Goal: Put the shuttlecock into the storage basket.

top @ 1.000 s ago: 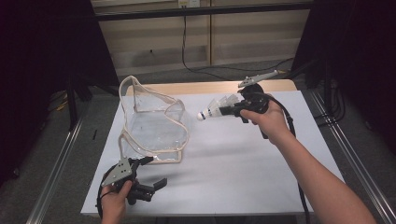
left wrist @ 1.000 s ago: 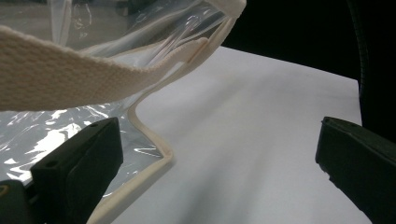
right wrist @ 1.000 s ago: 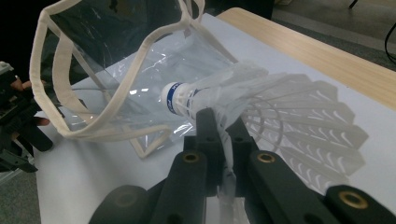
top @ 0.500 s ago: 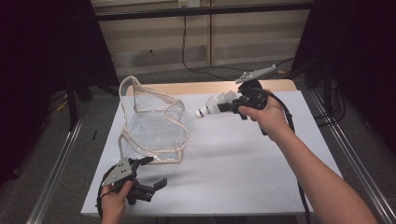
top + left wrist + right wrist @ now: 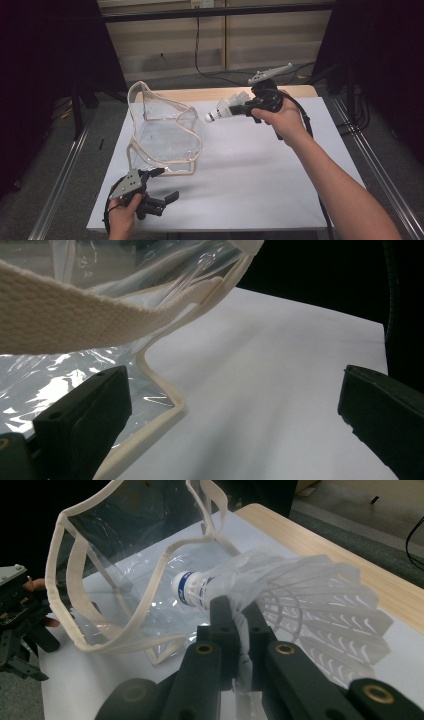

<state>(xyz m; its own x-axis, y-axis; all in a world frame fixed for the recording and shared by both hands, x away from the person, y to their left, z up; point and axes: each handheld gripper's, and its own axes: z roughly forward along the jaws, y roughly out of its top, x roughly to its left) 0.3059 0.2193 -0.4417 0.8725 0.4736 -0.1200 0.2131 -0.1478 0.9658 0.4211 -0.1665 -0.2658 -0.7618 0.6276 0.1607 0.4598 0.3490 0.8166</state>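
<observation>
A white shuttlecock hangs in the air over the far side of the table, cork pointing left toward a clear plastic bag with cream trim. My right gripper is shut on the shuttlecock's feather skirt. In the right gripper view the jaws pinch the skirt of the shuttlecock, and the bag's open mouth lies just beyond the cork. My left gripper is held open by the bag's near corner. Its jaws stand wide apart with nothing between them, beside the bag's trimmed edge.
A white sheet covers the table, with a wooden strip along its far edge. Metal rails run along both sides. A dark cable hangs down the back wall. The other hand's gripper sits left of the bag.
My right gripper has edged the shuttlecock slightly up and toward the bag. The left gripper and the bag have stayed put.
</observation>
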